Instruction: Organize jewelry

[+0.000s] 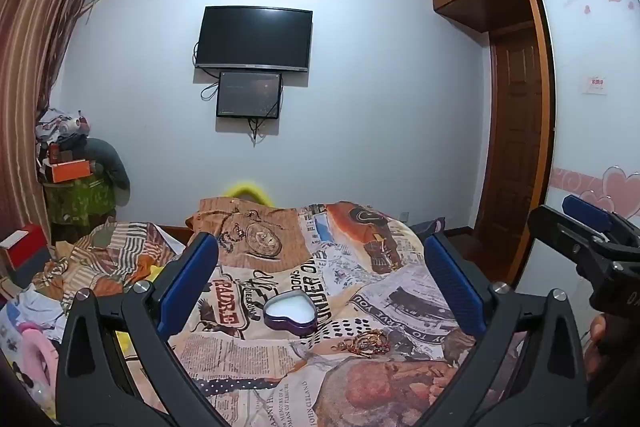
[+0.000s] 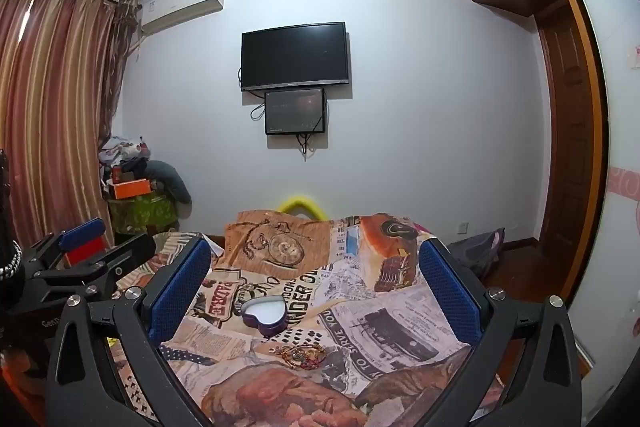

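Observation:
A purple heart-shaped tin (image 1: 290, 312) with a white inside lies open on the printed bedspread; it also shows in the right wrist view (image 2: 265, 314). A small heap of gold and beaded jewelry (image 1: 366, 342) lies just in front of it, also in the right wrist view (image 2: 301, 353). My left gripper (image 1: 320, 267) is open and empty, held above the bed short of the tin. My right gripper (image 2: 316, 271) is open and empty too, at about the same distance. Each gripper shows at the edge of the other's view: the right one (image 1: 588, 227), the left one (image 2: 84, 243).
The bedspread (image 1: 360, 267) with newspaper print covers the bed. Crumpled clothes (image 1: 92, 259) lie at the bed's left. A cluttered stack with an orange box (image 1: 70, 171) stands in the left corner. A wardrobe and wooden door (image 1: 516, 147) stand at right. A TV (image 1: 254, 39) hangs on the far wall.

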Demonstrator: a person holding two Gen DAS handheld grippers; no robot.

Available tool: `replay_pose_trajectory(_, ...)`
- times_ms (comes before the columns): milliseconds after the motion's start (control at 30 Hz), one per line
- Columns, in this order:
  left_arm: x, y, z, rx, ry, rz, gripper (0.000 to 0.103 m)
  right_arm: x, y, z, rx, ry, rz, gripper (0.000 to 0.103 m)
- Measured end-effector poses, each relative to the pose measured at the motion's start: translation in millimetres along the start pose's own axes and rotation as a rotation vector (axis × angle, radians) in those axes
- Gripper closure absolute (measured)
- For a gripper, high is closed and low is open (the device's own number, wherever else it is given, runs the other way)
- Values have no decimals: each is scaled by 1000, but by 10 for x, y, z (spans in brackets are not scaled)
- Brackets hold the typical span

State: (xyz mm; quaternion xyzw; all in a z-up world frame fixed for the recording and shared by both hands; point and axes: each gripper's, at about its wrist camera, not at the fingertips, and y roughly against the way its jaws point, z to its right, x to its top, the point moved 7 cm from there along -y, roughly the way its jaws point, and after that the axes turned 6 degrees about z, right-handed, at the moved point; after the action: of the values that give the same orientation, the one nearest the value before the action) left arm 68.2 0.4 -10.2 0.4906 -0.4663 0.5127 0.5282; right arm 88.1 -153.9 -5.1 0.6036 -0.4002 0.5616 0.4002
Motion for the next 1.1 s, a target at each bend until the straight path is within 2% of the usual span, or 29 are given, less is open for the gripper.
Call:
replay_pose_trajectory(533, 44, 119, -164, -12, 1, -14, 0, -13, 11, -27, 0, 7, -14, 0)
replay_pose_trajectory(600, -54, -75, 9, -1, -18, -25, 0, -25, -25, -16, 3, 2, -22, 0)
replay_pose_trajectory(1100, -55, -95, 11, 0, -14, -27, 0, -25, -29, -26, 3, -1, -24, 0)
